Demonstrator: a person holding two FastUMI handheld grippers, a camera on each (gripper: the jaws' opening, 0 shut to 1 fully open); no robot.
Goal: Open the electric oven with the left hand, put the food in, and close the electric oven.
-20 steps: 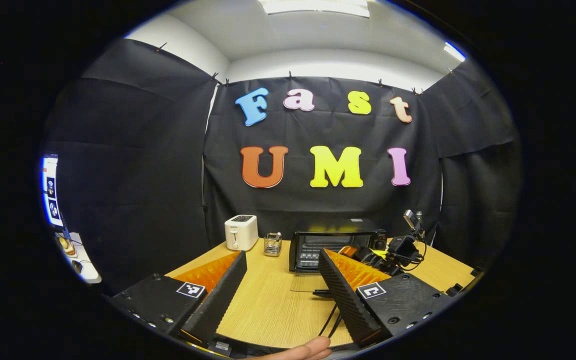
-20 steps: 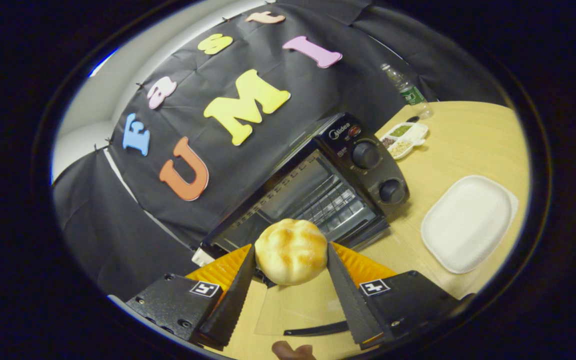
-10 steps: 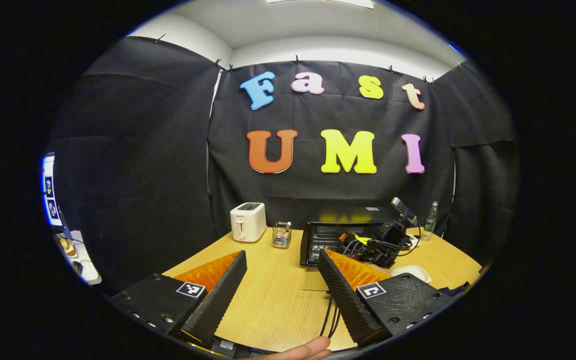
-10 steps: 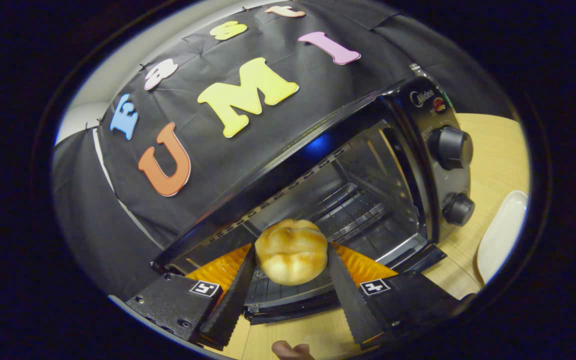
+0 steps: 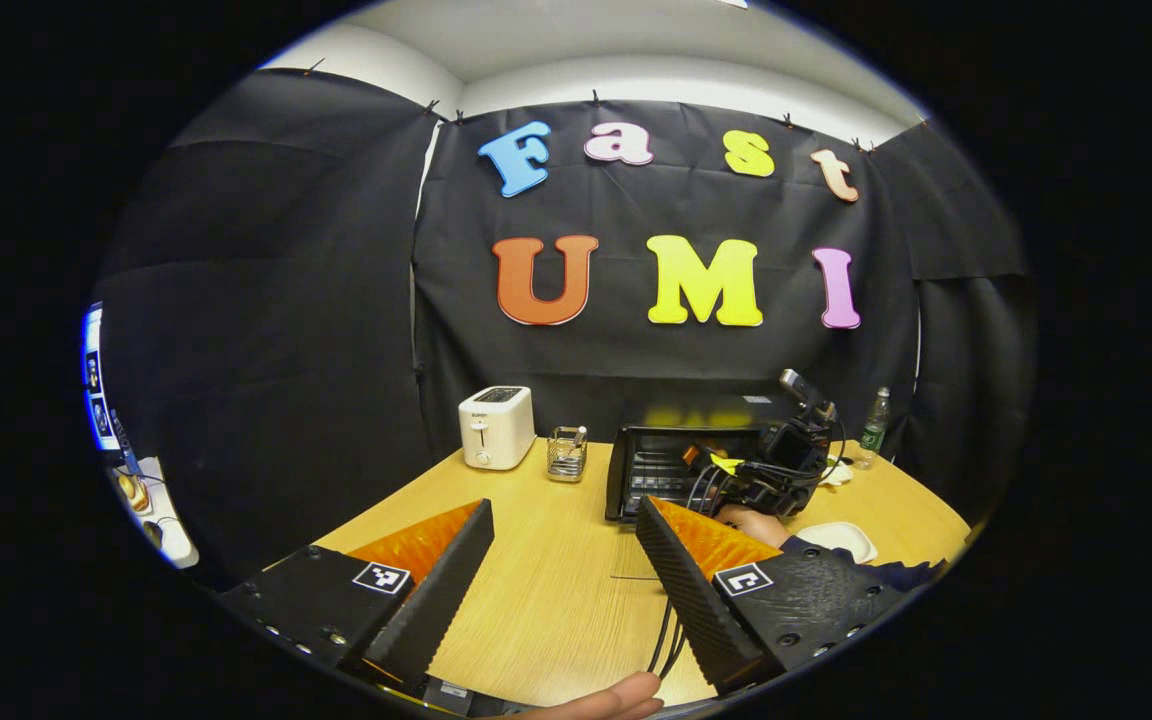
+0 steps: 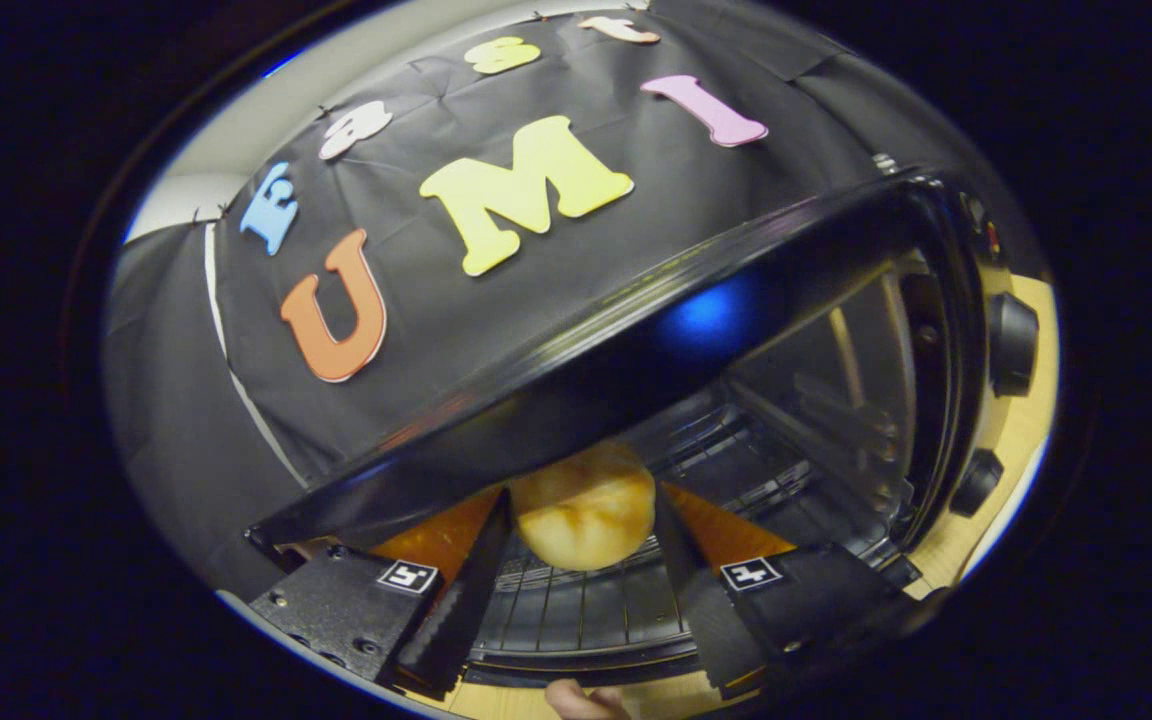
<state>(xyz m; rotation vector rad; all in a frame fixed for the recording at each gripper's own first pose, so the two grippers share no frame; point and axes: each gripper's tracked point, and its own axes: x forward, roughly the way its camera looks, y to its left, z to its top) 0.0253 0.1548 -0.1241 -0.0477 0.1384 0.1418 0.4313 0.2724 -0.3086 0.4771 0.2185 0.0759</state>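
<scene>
The black electric oven (image 5: 671, 462) stands at the back of the wooden table with its door folded down flat. In the right gripper view its dark top edge (image 6: 636, 350) looms close. My right gripper (image 6: 584, 500) is shut on a round golden bun (image 6: 586, 508) and holds it just inside the oven's mouth, above the wire rack (image 6: 576, 610). In the left gripper view that gripper (image 5: 761, 470) and its hand are at the oven's front. My left gripper (image 5: 564, 510) hangs open over the table well short of the oven, nothing between its fingers.
A white toaster (image 5: 496, 428) and a small glass holder (image 5: 566, 455) stand left of the oven. A bottle (image 5: 873, 428) and a white plate (image 5: 836, 540) are to its right. The oven's two knobs (image 6: 1011, 340) sit on its right side. Cables trail over the table near the left gripper.
My right gripper has carried the bun forward from in front of the open door into the oven's mouth. The left gripper has drawn back from the oven.
</scene>
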